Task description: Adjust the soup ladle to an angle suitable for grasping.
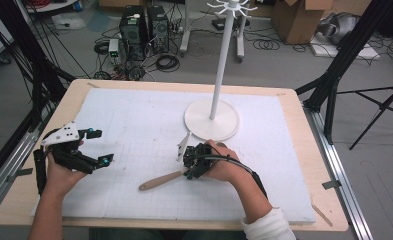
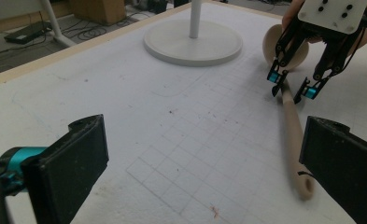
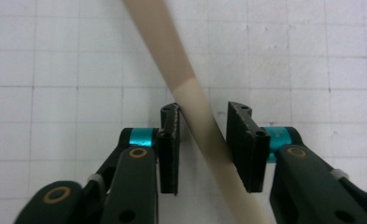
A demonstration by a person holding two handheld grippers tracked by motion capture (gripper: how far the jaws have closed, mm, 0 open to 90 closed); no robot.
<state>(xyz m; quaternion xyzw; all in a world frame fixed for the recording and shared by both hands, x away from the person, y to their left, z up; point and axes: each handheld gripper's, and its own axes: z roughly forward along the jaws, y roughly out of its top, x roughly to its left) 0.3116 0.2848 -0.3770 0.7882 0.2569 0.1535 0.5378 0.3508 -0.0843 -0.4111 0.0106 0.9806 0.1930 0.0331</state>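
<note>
Grasp step judged in hand: right tool [image 3: 202, 140] spread astride wooden spoon [image 1: 160, 180] handle near tabletop's near edge, unclamped; closing needed. Left tool [image 1: 98, 147] held released.

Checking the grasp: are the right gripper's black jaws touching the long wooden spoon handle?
Cannot tell. In the right gripper view the jaws straddle the handle; the left looks against it, a sliver shows by the right.

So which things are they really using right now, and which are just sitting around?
In use:
- wooden spoon, its handle between the jaws of the right hand-held gripper, which aren't shut on it yet
- white stand on the table, probably where it goes

Just lying about:
- left hand-held gripper, open, holding nothing
- computer towers, cables and cardboard boxes on the floor
</note>
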